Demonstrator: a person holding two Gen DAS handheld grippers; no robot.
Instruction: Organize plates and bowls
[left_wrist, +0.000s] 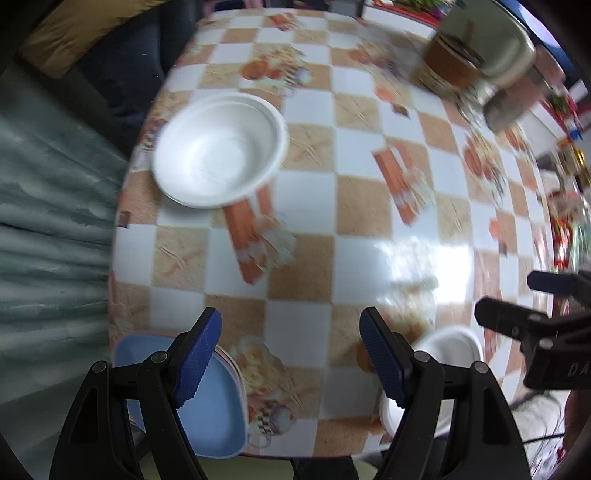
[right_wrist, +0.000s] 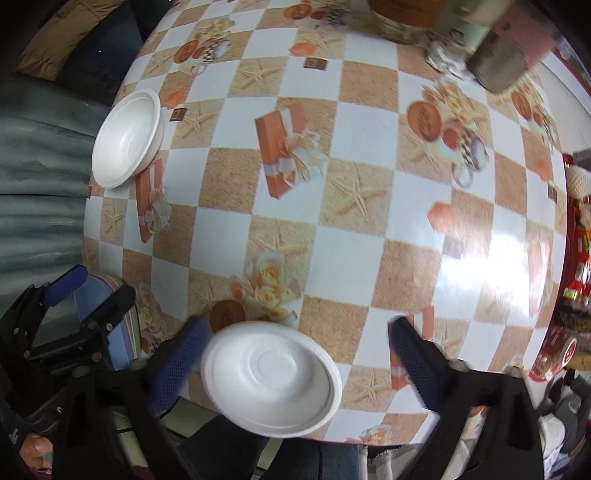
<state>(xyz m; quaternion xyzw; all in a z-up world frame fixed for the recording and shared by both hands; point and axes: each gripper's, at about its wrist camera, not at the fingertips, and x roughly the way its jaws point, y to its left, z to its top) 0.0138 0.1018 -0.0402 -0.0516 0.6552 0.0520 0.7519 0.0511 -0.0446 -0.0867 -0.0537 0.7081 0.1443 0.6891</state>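
Note:
A white foam bowl (left_wrist: 220, 147) stands at the table's far left edge; it also shows in the right wrist view (right_wrist: 127, 138). A second white bowl (right_wrist: 271, 376) stands at the near edge, between the fingers of my open right gripper (right_wrist: 295, 369), untouched; it also shows in the left wrist view (left_wrist: 448, 350). A stack of square plates, blue on top (left_wrist: 218, 406), lies at the near left corner, under my open, empty left gripper (left_wrist: 291, 354). The stack also shows in the right wrist view (right_wrist: 122, 332).
The table wears a checkered orange-and-white cloth (right_wrist: 351, 236). Jars, a tin and cups (left_wrist: 480, 62) crowd the far right. Colourful packages (right_wrist: 576, 295) line the right side. A grey-green curtain (left_wrist: 44, 221) hangs left of the table.

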